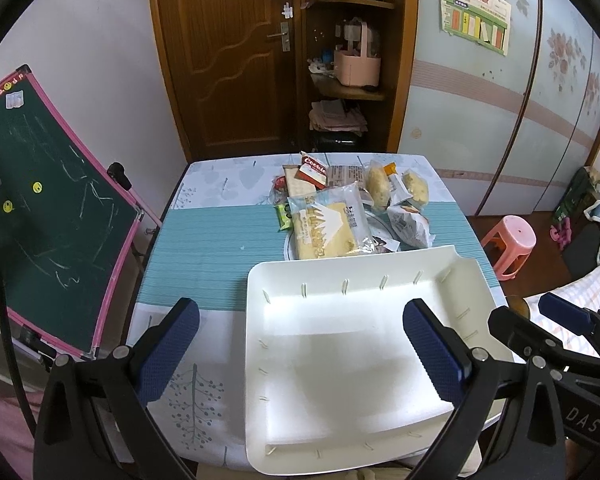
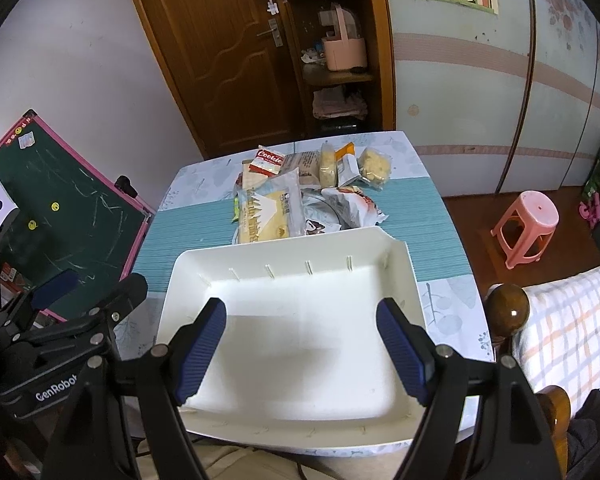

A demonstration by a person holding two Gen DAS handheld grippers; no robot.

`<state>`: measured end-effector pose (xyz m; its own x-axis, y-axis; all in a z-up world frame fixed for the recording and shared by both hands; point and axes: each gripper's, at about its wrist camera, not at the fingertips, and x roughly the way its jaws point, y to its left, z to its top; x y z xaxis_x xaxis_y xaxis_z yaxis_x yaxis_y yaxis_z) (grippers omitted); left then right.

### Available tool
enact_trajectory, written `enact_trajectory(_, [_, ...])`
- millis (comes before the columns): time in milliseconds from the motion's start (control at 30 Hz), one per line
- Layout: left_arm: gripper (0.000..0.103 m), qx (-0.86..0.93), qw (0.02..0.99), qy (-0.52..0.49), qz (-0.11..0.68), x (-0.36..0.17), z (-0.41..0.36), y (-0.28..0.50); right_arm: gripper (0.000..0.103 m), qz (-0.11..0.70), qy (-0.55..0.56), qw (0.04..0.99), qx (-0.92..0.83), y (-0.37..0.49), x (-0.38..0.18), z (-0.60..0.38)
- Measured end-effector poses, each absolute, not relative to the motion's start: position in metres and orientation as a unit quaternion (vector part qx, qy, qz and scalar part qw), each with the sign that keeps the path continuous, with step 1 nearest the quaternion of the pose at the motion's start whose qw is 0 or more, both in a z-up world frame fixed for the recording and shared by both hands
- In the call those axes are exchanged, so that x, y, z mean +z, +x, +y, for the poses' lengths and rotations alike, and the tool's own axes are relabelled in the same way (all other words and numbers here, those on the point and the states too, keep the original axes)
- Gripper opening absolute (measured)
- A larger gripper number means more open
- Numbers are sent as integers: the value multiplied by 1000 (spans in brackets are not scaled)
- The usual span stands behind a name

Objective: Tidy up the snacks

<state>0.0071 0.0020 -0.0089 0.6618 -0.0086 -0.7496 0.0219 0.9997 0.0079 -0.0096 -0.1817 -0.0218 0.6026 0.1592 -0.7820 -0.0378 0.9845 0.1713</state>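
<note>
Both claws are released and hold nothing. In the left wrist view the left claw (image 1: pixel 300 344) hangs at the bottom of the frame, over the left rim of the white tray (image 1: pixel 340 452). The right claw (image 2: pixel 302 350) hangs lower centre in its own view, above the tray's bare floor. The snacks (image 1: pixel 340 204) lie heaped on the tabletop (image 1: pixel 212 236) just above the tray's far rim, centre frame; a large cake packet (image 1: pixel 326 228) nearly touches that rim.
</note>
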Motion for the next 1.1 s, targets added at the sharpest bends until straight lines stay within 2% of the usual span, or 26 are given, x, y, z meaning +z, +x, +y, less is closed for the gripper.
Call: enact_trajectory(1100, [100,-2,906,30,422,-10,-7,9,78,445,73,890,61,-9,-24,-183])
